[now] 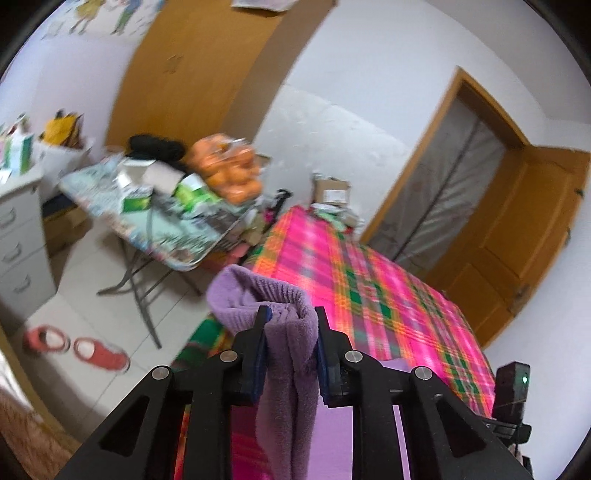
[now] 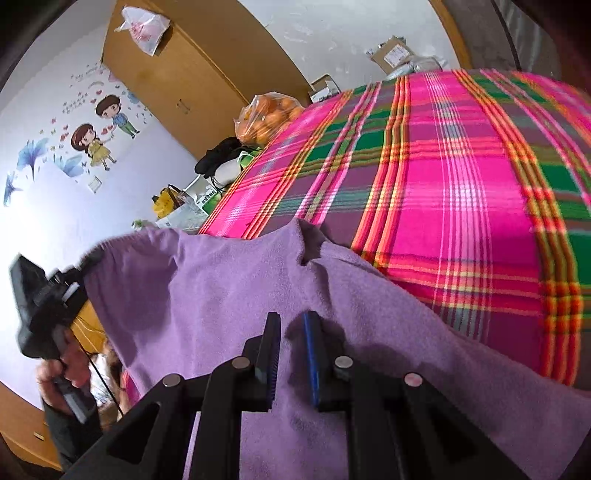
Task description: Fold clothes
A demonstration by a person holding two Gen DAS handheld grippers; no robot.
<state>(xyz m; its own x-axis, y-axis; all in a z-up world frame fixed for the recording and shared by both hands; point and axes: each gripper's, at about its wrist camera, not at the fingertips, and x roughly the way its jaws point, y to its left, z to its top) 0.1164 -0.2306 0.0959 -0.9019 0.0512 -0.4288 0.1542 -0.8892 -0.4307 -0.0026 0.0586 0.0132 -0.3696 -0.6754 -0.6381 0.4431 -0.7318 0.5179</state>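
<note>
Purple fleece garment [image 1: 291, 354], ribbed cuff bunched, pinched by left gripper [image 1: 290, 314]; right gripper [image 2: 291, 321] jaws narrow, grip unclear, over plaid bedspread [image 2: 461, 192]

No lettering can be read in either view. The white plastic bag with red print [image 2: 142, 27] hanging on the wooden wardrobe at eleven o'clock, the green-and-white cartons [image 1: 138, 201] on the folding table and the label on the brown cardboard box [image 1: 330, 192] all carry print, too blurred or small to make out.
</note>
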